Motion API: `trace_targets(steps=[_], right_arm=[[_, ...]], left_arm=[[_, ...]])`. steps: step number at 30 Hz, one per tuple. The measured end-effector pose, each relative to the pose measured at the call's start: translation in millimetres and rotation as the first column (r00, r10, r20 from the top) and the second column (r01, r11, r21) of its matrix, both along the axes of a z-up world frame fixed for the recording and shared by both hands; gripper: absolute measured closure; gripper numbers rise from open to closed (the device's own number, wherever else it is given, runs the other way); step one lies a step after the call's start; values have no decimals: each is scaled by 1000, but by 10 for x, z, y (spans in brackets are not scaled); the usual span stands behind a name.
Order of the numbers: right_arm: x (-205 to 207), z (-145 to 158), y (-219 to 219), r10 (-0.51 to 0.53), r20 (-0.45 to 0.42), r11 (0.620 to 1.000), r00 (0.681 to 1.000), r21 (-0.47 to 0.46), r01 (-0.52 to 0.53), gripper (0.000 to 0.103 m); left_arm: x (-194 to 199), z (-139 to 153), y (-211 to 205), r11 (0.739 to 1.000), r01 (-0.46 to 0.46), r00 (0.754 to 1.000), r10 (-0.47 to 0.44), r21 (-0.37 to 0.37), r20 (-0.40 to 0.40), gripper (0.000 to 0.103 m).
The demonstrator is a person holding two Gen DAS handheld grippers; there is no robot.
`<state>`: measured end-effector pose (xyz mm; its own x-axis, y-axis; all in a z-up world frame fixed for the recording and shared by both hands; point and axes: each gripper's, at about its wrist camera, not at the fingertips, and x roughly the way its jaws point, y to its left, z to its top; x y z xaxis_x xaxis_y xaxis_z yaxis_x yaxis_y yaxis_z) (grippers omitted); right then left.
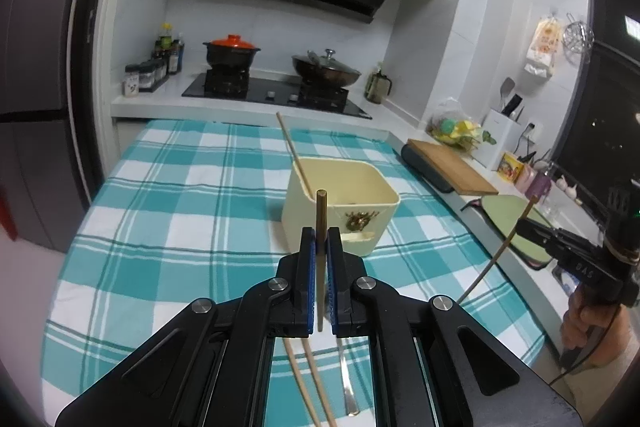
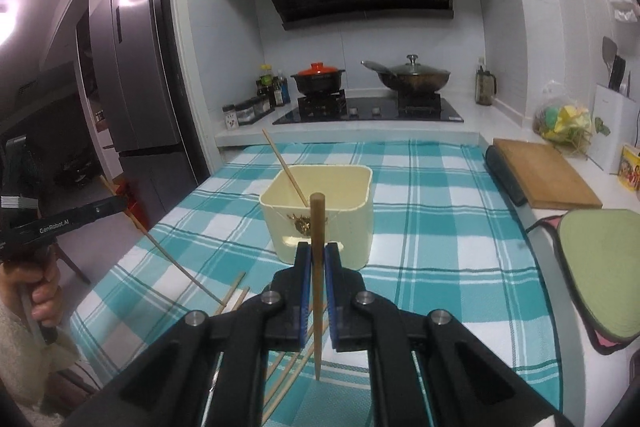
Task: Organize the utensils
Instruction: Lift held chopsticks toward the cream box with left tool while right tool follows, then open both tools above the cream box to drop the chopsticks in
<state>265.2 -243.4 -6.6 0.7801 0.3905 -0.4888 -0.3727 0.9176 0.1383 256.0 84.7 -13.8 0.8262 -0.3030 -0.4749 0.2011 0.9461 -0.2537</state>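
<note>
My left gripper (image 1: pixel 321 239): clenched on one brown chopstick (image 1: pixel 321 259), held upright above the teal checked cloth (image 1: pixel 180 187); my right gripper (image 2: pixel 316 255): likewise grasping a second chopstick (image 2: pixel 317 287); cream bin (image 1: pixel 340 211) ahead on the cloth, one chopstick leaning inside (image 1: pixel 294 155); loose chopsticks (image 1: pixel 312 379) and a metal spoon (image 1: pixel 347 387) lying on the cloth below my left jaws.
</note>
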Motion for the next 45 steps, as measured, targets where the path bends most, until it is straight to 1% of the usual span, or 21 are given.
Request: trace_targets(steps=[4,7,10,14,18,20,22,24,26,29,32,34,36,38,40,41,42,43,45], right_arm=[[-50,134,39,-12,56,1000,998,-3,13,96],[0,240,24,-22,73,1000,997,9,21,96],[136,370,30,-22,84,1000,996,13,21,96],[376,579,63,-22,111,1000,994,23,20,96],[640,877,123,-33,191,999,981,32,27,96],[782,971,163,-35,219,999,975,34,29,96],[954,1046,205,-38,240,999,970,39,29,96],[1150,1061,270,-33,250,999,968,43,24,96],[1309,1026,351,-25,255,999,967,31,17,96],[1578,843,529,7,231,999,973,-40,2,96],[1826,577,635,43,135,996,990,-87,-31,96],[1997,357,700,66,39,993,997,-96,-62,96],[2131,165,741,76,-32,992,997,-94,-79,96],[2248,2,807,93,-85,991,992,-83,-100,95],[2365,-113,816,113,-120,993,986,-27,-117,95],[2422,-169,813,119,-139,993,983,10,-118,88],[2448,-198,791,104,-150,994,983,27,-102,83],[2456,-191,769,87,-148,996,985,49,-80,72],[2402,-109,696,67,-125,994,990,95,-55,66]], left_arm=[[-23,109,-21,1000,10,1000,-10,-11,24,100],[14,237,10,999,17,999,-16,-27,37,100],[110,382,62,999,18,999,-16,-43,51,100],[319,669,140,998,10,996,-4,-65,85,100],[589,950,121,999,-11,989,18,-45,146,100],[793,1029,62,999,-20,986,26,-39,165,100],[990,1046,-21,999,-27,985,30,-23,171,100],[1221,1008,-128,1000,-31,986,30,2,164,100],[1455,899,-227,999,-29,991,26,17,133,100],[1763,667,-364,999,-11,998,9,36,58,100],[2020,405,-487,998,14,999,-12,60,-35,100],[2153,237,-542,997,26,996,-20,68,-87,100],[2286,73,-582,997,23,991,-14,68,-132,99],[2404,-75,-600,998,2,987,7,59,-160,99],[2486,-189,-556,999,-11,981,18,34,-192,86],[2491,-211,-533,1000,-20,978,24,21,-208,67],[2464,-217,-480,999,-33,977,34,8,-212,51],[2405,-204,-406,999,-48,978,45,-7,-203,45],[2271,-149,-299,998,-58,981,57,0,-183,34]])
